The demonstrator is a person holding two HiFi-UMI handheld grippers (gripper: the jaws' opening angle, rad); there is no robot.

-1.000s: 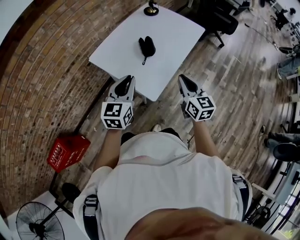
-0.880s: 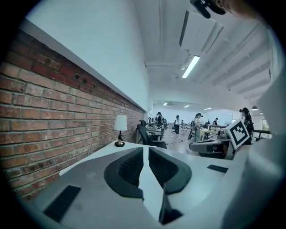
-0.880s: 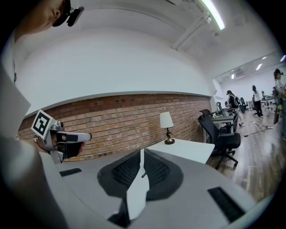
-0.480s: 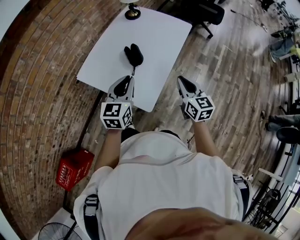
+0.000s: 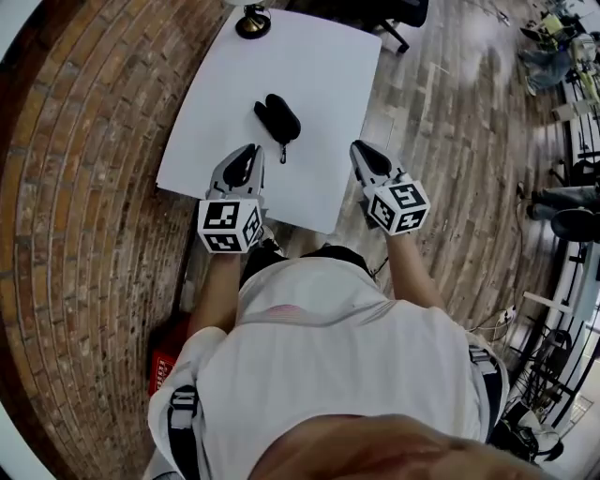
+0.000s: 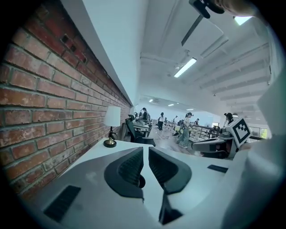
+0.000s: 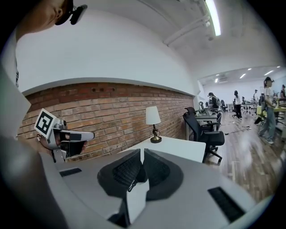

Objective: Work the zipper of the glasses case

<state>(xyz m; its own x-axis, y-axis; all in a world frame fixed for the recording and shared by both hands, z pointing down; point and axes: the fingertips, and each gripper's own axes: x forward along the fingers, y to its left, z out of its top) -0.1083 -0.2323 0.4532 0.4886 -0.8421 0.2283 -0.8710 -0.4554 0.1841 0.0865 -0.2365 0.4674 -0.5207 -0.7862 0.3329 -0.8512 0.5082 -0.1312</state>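
The black glasses case (image 5: 278,118) lies closed near the middle of the white table (image 5: 328,66), its pull cord trailing toward the person. Both claws hover over the table's near edge, apart from the case. The left gripper (image 5: 248,155) and the right gripper (image 5: 361,153) each have their jaws pressed together, holding nothing. A lamp (image 5: 251,20) stands at the far corner, beside the brick wall (image 5: 84,187).

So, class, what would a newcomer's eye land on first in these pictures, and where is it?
A black glasses case lies alone near the middle of the white table, with a lamp at its far corner. At the table's near edge hover the left gripper and right gripper, both shut and empty.
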